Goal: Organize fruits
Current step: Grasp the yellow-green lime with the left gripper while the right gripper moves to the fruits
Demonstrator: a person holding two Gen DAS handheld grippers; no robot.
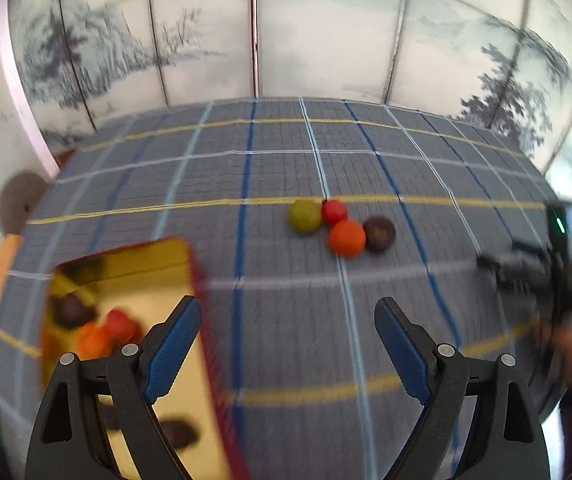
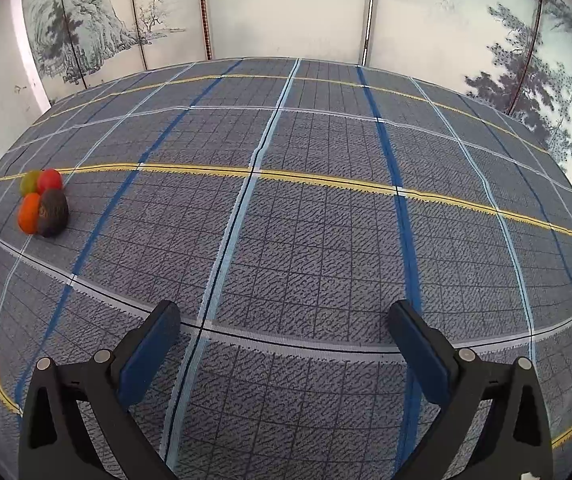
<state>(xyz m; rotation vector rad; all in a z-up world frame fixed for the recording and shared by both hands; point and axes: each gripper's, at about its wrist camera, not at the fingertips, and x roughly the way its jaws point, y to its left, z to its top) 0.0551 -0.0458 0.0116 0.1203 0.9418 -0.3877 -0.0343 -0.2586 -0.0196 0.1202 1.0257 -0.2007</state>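
Checked grey cloth covers the table (image 2: pixel 306 220). Four fruits sit bunched together on it: a green one (image 1: pixel 304 216), a red one (image 1: pixel 334 212), an orange one (image 1: pixel 346 238) and a dark brown one (image 1: pixel 380 234). More fruits lie in a gold box (image 1: pixel 137 276) beside the left gripper (image 1: pixel 288 320), which is spread wide and holds nothing. The right gripper (image 2: pixel 286 328) is also wide apart, holding nothing, over bare cloth

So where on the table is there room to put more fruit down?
Lots of bare checked cloth lies to the right of the four-fruit cluster, in front of the right gripper. It's crowded at the left, where the cluster sits near the red-edged gold box, which holds fruit.
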